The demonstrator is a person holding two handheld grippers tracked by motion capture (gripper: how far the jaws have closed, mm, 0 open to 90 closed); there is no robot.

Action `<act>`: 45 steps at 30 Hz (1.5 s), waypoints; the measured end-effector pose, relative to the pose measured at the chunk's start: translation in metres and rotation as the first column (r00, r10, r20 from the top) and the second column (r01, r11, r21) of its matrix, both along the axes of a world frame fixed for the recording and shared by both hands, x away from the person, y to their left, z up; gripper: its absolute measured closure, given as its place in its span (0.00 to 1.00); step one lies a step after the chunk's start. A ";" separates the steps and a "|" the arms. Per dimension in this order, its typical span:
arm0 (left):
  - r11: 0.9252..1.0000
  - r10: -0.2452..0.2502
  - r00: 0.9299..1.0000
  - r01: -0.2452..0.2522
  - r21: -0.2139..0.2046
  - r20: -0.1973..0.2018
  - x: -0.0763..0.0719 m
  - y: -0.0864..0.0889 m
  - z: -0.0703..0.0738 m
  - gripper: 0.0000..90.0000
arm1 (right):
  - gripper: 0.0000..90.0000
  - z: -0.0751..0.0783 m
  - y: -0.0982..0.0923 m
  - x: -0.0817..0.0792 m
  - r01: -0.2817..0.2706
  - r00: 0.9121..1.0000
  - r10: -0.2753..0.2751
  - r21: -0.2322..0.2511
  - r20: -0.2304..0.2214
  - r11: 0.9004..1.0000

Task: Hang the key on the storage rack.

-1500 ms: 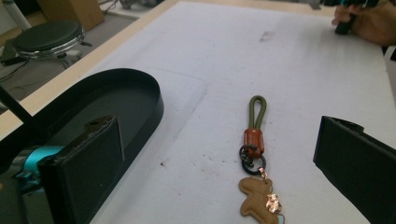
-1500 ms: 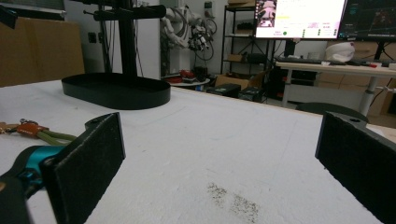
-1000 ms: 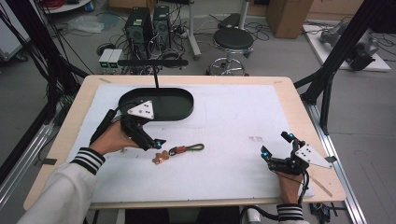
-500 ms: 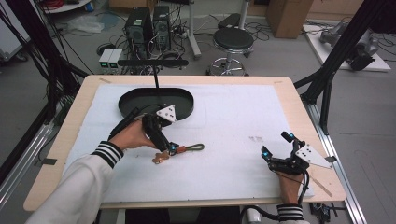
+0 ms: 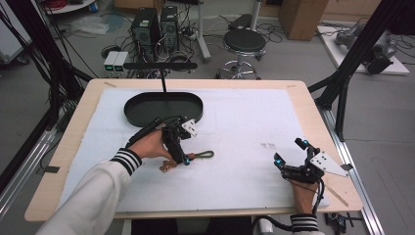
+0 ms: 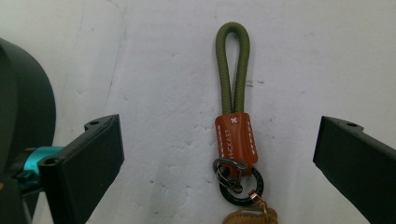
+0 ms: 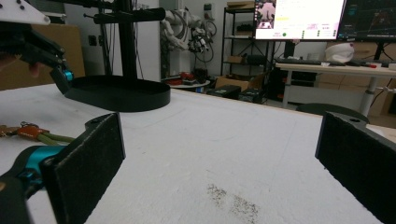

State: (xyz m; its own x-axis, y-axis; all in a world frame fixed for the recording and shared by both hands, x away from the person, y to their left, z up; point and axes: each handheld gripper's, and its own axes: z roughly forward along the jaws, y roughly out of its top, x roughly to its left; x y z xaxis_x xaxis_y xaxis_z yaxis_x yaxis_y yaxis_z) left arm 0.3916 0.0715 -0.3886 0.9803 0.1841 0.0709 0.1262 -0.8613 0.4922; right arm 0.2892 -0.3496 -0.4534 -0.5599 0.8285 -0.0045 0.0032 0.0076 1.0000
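While over the keychain (image 6: pixel 235 140), left gripper (image 6: pixel 217 154) fingers wide apart

The high view looks down from above the table (image 5: pixel 313 98)'s six o'clock edge; the left gripper view hangs close overhead, and the right gripper view skims low, sharing the black tray (image 5: pixel 163 107) (image 7: pixel 116 95).

The left tool (image 5: pixel 185 159) moves from beside the black tray (image 5: pixel 142 108) down over the keychain (image 5: pixel 195 156), jaws spread.
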 end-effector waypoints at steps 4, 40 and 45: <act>0.999 -0.003 1.000 0.004 0.032 -0.008 0.000 -0.004 -0.006 0.03 | 0.00 0.000 0.000 0.000 0.002 1.000 -0.002 0.003 -0.002 1.000; 0.987 -0.004 0.999 0.012 0.160 -0.045 0.001 -0.016 -0.019 0.27 | 0.00 0.000 0.000 -0.001 0.002 1.000 -0.002 0.003 -0.005 1.000; 0.986 -0.008 0.998 0.017 0.165 -0.056 0.000 -0.016 -0.019 0.37 | 0.00 0.000 0.000 0.000 0.001 1.000 -0.001 0.005 -0.004 1.000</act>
